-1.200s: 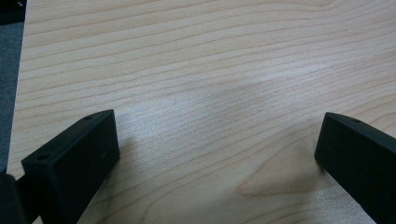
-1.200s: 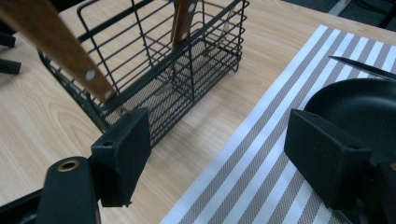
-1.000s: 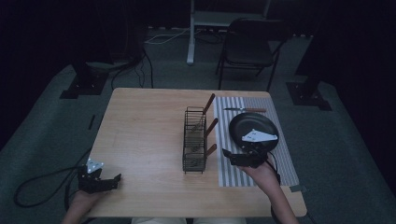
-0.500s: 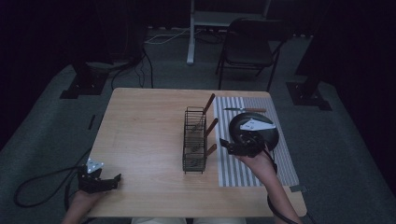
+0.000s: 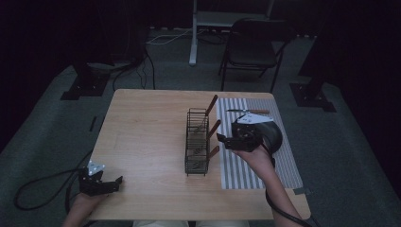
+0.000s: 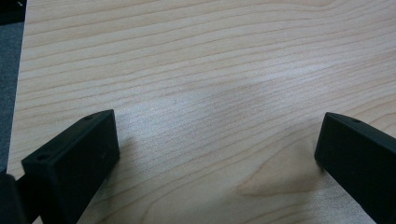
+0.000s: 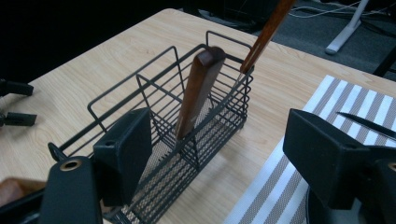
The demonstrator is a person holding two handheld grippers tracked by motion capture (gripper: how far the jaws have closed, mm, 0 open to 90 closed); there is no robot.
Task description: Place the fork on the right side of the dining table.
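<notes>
A: What sits nearest, at the bottom of the high view?

B: The left gripper [image 5: 101,182], in the lower left, rests on the bare table [image 5: 146,127]. Its own view shows the jaws spread wide with only wood grain between them, so it is released and holds nothing. It seems parked there so it does not disturb the other hand.

A: And the right gripper [image 5: 234,142]?

B: It is in the middle right of the frame, over the striped mat [image 5: 279,161], just beside the wire rack [image 5: 197,142]. Its jaws are also apart and empty. They point toward the rack, probably to reach one of the handles.

A: Where are the utensils?

B: Three wooden handles [image 7: 198,91] stand tilted in the rack compartments, leaning toward the mat, so they are easy to grip from that side. Behind the right gripper a dark pan [image 5: 272,135] lies on the mat, and farther, at the mat's top edge, a knife [image 5: 248,111] lies flat.
</notes>
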